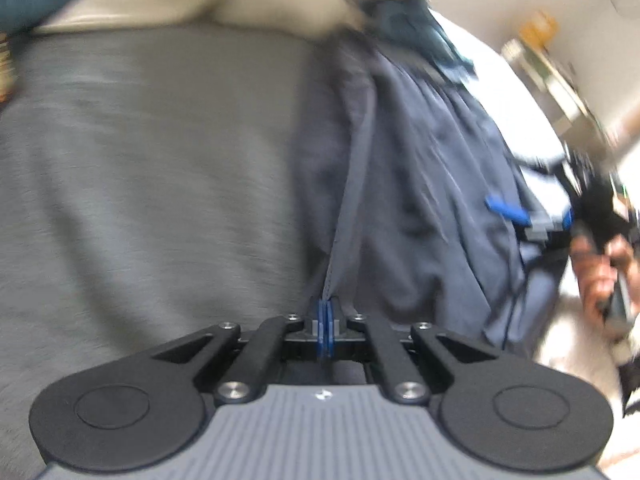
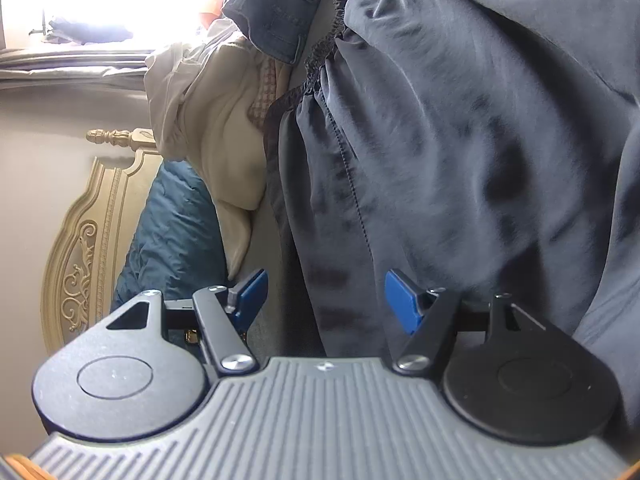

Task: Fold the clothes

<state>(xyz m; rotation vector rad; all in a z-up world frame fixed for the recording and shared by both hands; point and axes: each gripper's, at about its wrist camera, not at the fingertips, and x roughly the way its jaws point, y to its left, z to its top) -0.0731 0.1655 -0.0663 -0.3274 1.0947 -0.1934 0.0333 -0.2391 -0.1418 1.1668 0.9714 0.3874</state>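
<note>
Dark navy shorts lie stretched over a grey bed surface. My left gripper is shut on the shorts' hem edge, which runs taut away from the blue pads. In the left wrist view my right gripper shows at the right side of the shorts, blurred. In the right wrist view the shorts fill the frame, with the gathered elastic waistband at the top. My right gripper is open, its blue pads on either side of the fabric edge.
A pile of clothes lies beyond the shorts: a cream garment, denim and a blue quilted piece. An ornate cream headboard stands at the left. A bright window is behind.
</note>
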